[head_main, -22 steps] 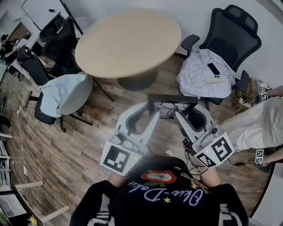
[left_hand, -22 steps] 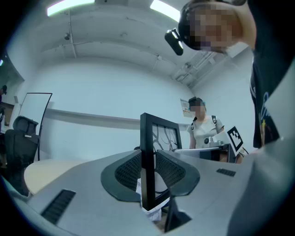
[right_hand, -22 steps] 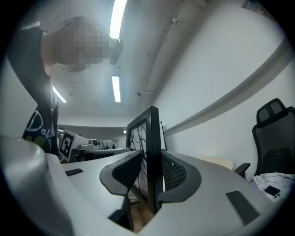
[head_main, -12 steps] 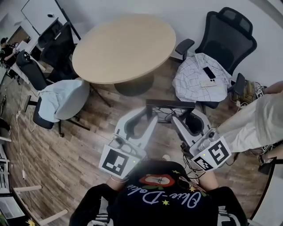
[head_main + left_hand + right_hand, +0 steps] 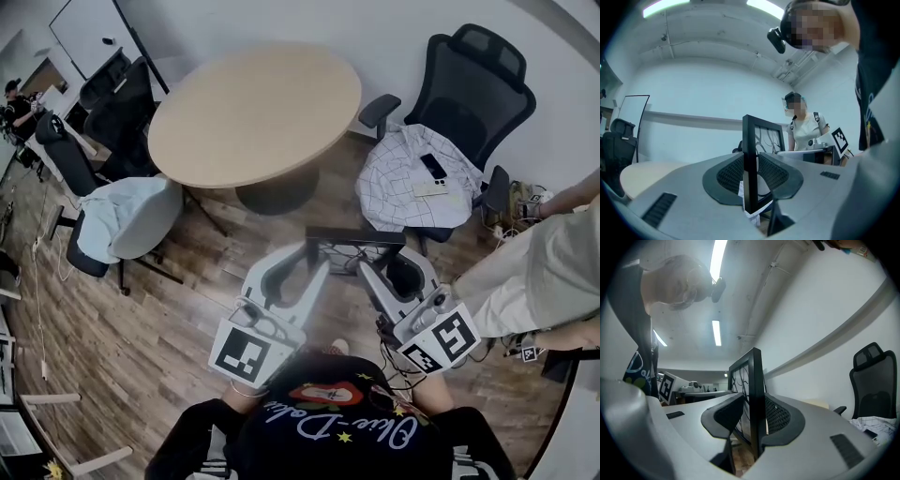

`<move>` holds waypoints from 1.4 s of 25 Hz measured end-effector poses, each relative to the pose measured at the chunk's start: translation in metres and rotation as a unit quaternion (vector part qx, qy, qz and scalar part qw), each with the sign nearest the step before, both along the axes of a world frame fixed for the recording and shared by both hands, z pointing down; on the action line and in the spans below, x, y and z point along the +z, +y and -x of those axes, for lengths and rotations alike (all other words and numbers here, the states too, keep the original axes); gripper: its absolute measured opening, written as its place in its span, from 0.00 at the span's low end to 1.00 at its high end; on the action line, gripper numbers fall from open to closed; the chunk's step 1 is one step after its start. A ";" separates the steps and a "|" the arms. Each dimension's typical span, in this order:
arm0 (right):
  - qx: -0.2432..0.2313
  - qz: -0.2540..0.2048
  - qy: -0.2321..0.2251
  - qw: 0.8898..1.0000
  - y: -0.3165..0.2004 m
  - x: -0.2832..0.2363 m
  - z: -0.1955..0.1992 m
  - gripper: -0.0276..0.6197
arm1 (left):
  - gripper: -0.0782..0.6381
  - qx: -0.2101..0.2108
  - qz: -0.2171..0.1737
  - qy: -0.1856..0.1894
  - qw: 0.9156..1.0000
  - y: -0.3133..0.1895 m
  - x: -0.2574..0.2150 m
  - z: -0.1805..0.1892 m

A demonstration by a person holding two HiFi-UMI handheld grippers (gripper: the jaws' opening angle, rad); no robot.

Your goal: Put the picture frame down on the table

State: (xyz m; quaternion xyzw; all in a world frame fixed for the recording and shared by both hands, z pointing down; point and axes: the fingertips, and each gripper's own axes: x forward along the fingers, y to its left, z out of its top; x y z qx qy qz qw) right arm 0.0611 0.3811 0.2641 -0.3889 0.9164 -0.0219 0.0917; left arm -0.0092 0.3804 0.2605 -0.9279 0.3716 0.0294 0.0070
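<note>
A black picture frame with a branch drawing hangs upright over the wooden floor, held at both ends. My left gripper is shut on its left edge, where the frame stands between the ribbed pads. My right gripper is shut on its right edge, with the frame pinched between the jaws. The round light-wood table lies ahead and a little to the left, a short way beyond the frame.
A black office chair draped with a checked shirt and a phone stands at the right. A chair with a pale blue cloth is at the left. A person in light clothes stands at the far right.
Both grippers and the frame have moved forward toward the table; the table and chairs sit lower and nearer in the head view than before.
</note>
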 end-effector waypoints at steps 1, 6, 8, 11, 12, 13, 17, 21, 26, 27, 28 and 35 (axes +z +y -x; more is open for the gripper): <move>-0.002 0.000 -0.001 1.000 0.001 0.000 -0.003 0.23 | 0.23 -0.002 0.000 -0.001 1.000 0.001 0.000 -0.003; -0.009 0.003 -0.005 1.000 0.007 0.001 -0.012 0.23 | 0.23 -0.010 0.002 -0.007 1.000 0.008 0.001 -0.013; -0.013 0.002 -0.006 1.000 0.010 0.001 -0.015 0.23 | 0.23 -0.014 0.001 -0.008 1.000 0.012 0.001 -0.015; -0.018 0.001 -0.007 1.000 0.014 0.002 -0.019 0.23 | 0.23 -0.019 0.001 -0.009 1.000 0.016 0.001 -0.019; -0.020 0.001 -0.008 1.000 0.015 0.002 -0.019 0.23 | 0.23 -0.021 0.001 -0.009 1.000 0.017 0.001 -0.020; -0.021 0.000 -0.008 1.000 0.015 0.002 -0.019 0.23 | 0.23 -0.022 0.000 -0.009 1.000 0.018 0.000 -0.020; -0.024 -0.002 -0.012 1.000 0.019 0.003 -0.017 0.23 | 0.23 -0.025 -0.004 -0.010 1.000 0.022 0.000 -0.018; -0.024 0.002 -0.014 1.000 0.017 0.005 -0.018 0.23 | 0.23 -0.026 0.004 -0.017 1.000 0.020 0.004 -0.019; -0.018 0.003 -0.009 1.000 0.007 0.007 -0.021 0.23 | 0.23 -0.020 0.003 -0.012 1.000 0.010 0.006 -0.022; -0.017 0.001 -0.008 1.000 0.004 0.007 -0.021 0.23 | 0.23 -0.019 0.002 -0.011 1.000 0.006 0.006 -0.022; -0.015 0.000 -0.007 1.000 0.000 0.007 -0.021 0.23 | 0.23 -0.017 0.000 -0.009 1.000 0.002 0.006 -0.022; -0.010 -0.001 -0.004 1.000 -0.026 0.007 -0.017 0.23 | 0.23 -0.015 -0.005 -0.007 1.000 -0.024 0.007 -0.017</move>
